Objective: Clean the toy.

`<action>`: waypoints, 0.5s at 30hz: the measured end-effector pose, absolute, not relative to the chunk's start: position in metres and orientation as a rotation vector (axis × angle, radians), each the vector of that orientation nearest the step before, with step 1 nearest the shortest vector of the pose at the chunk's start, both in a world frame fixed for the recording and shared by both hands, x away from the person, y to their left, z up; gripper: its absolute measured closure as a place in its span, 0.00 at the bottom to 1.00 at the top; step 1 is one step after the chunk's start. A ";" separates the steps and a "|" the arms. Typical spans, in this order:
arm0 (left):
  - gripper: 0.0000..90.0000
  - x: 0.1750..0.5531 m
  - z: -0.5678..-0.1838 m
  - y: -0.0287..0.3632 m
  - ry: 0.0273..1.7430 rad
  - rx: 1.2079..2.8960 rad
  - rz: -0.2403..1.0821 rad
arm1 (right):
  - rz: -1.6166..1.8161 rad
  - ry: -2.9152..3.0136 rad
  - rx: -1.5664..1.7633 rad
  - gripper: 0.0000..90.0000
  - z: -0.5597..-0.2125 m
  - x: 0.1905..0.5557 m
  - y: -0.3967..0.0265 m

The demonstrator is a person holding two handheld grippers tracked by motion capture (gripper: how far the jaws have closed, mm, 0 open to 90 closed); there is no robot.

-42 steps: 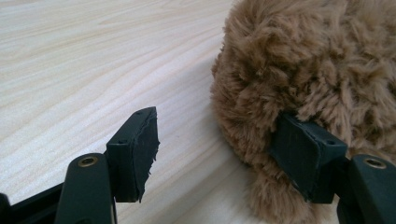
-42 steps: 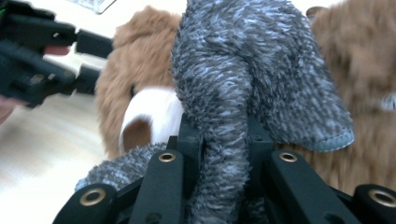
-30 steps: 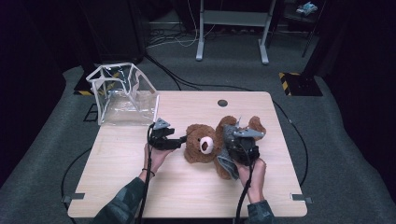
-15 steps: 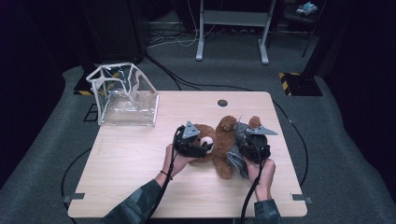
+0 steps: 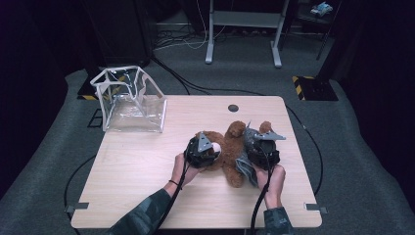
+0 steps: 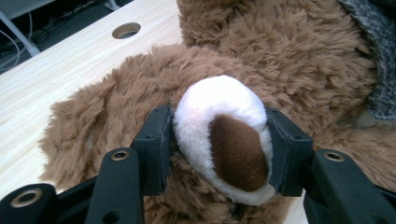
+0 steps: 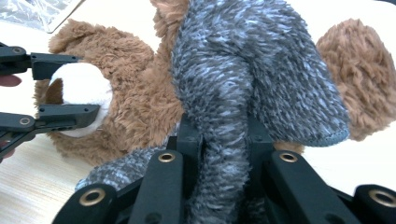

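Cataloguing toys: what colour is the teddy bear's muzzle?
White muzzle with a dark brown nose, clearest in the left gripper view.

Brown plush teddy bear (image 5: 230, 152) w/ white snout (image 6: 219, 121), grey knit garment (image 7: 252, 88), lying mid-table.

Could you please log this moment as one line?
left gripper: jaws just closed on teddy bear's muzzle | right gripper: shut on grey knit sweater | bear lying on table
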State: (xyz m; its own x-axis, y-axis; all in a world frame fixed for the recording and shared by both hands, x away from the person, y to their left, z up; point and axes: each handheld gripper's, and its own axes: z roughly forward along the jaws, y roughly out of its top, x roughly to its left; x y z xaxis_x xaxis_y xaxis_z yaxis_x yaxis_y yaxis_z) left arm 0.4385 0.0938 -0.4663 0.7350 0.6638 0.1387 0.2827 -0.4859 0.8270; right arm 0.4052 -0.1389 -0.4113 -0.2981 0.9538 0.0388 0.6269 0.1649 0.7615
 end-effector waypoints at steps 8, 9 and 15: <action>0.56 0.435 -0.459 0.118 0.703 2.094 0.563 | 1.016 2.046 1.348 0.83 -0.399 0.403 -0.114; 0.56 0.435 -0.459 0.121 0.691 2.097 0.559 | 1.026 2.069 1.312 0.83 -0.397 0.404 -0.105; 0.56 0.434 -0.460 0.127 0.683 2.110 0.550 | 0.869 2.246 1.165 0.83 -0.403 0.432 -0.040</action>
